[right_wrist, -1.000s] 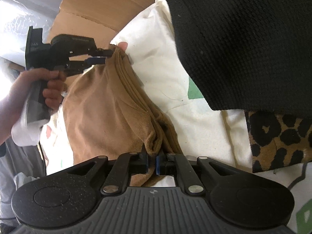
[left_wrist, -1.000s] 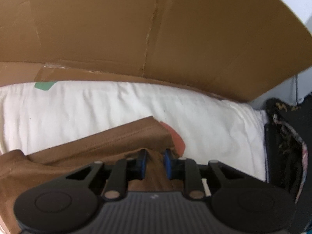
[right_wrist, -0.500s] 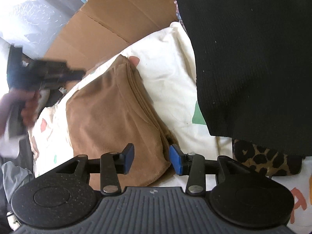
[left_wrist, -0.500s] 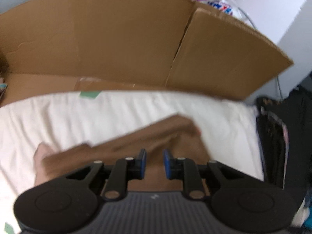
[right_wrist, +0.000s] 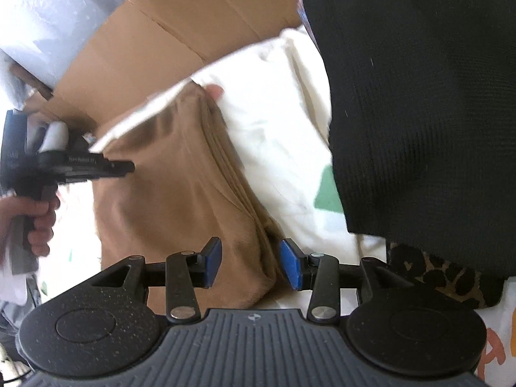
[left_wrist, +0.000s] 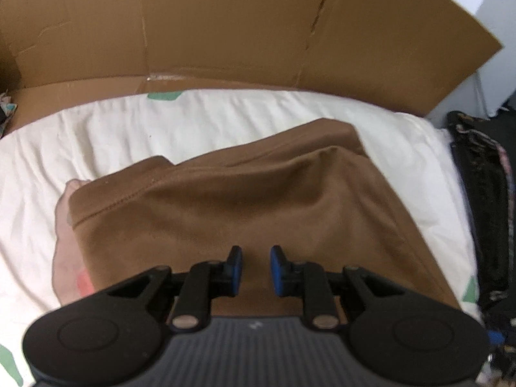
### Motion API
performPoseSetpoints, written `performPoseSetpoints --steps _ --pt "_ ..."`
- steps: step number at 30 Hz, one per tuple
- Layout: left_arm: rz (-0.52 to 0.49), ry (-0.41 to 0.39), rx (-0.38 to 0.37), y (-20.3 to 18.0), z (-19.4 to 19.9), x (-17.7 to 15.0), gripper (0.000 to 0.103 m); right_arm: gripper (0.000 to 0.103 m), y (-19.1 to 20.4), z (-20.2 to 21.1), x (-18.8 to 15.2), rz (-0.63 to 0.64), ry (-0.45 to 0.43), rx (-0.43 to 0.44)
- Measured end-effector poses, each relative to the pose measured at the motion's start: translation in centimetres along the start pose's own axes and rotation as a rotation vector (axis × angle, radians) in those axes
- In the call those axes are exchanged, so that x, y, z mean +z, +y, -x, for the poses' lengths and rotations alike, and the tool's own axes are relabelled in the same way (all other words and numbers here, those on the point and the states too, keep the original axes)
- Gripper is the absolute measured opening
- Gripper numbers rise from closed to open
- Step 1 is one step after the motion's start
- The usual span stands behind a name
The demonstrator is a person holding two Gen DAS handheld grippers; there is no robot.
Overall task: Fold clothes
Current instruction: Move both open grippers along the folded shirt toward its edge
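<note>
A brown garment lies folded on the white sheet, several layered edges showing along its right side. My left gripper hovers over its near part, open with a narrow gap and nothing pinched. In the right wrist view a hand holds that left gripper at the garment's left edge. My right gripper is open wide, and the garment's near corner sits loose between its blue pads.
A cardboard wall stands behind the sheet. A black knit garment covers the right side, with leopard-print fabric beneath its edge. Dark clothes lie heaped right of the sheet.
My right gripper has opened and let go of the garment's near corner. The left gripper has drawn back from the far corner to the left edge. The garment now lies flat.
</note>
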State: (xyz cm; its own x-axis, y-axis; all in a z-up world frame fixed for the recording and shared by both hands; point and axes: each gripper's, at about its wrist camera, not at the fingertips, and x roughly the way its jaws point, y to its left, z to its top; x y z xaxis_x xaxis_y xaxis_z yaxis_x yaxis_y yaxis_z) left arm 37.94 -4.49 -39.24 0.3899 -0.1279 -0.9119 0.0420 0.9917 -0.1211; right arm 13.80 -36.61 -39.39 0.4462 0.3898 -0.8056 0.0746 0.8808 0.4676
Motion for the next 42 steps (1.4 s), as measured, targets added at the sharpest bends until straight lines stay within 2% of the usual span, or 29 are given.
performPoseSetpoints --steps 3,9,13,19,24,27,29,36,39,42 --pt "0.030 0.009 0.020 0.7 -1.6 0.8 0.019 0.047 -0.4 -0.7 -0.4 0.000 0.027 -0.024" --pt "0.084 0.021 0.002 2.3 -2.3 3.1 0.017 0.047 0.0 -0.8 -0.4 0.038 0.047 -0.044" --pt "0.113 0.000 -0.016 3.6 -0.8 3.7 0.017 0.047 -0.1 -0.3 -0.6 0.039 0.055 -0.050" --pt "0.157 -0.037 -0.026 6.1 2.7 3.7 0.020 0.047 -1.0 1.4 -1.1 0.002 0.017 0.009" --pt "0.213 -0.059 0.010 9.5 5.0 2.5 0.022 0.047 -0.9 2.2 -1.1 0.017 -0.014 0.032" --pt "0.269 -0.064 0.019 11.7 5.4 1.3 0.027 0.047 -0.9 2.1 -0.8 0.023 -0.021 0.027" --pt "0.314 -0.057 0.007 13.0 5.1 0.5 0.031 0.047 -0.8 1.9 -0.7 0.029 -0.018 0.021" --pt "0.348 -0.039 -0.019 14.3 2.9 -0.6 0.032 0.047 -0.3 0.5 -0.6 0.082 0.020 -0.013" --pt "0.349 -0.034 -0.027 14.3 1.8 0.1 0.031 0.038 -0.1 -0.2 -0.9 0.124 0.049 -0.043" --pt "0.331 -0.025 -0.012 14.1 0.9 1.2 0.027 0.034 0.1 -0.4 -1.1 0.146 0.064 -0.061"
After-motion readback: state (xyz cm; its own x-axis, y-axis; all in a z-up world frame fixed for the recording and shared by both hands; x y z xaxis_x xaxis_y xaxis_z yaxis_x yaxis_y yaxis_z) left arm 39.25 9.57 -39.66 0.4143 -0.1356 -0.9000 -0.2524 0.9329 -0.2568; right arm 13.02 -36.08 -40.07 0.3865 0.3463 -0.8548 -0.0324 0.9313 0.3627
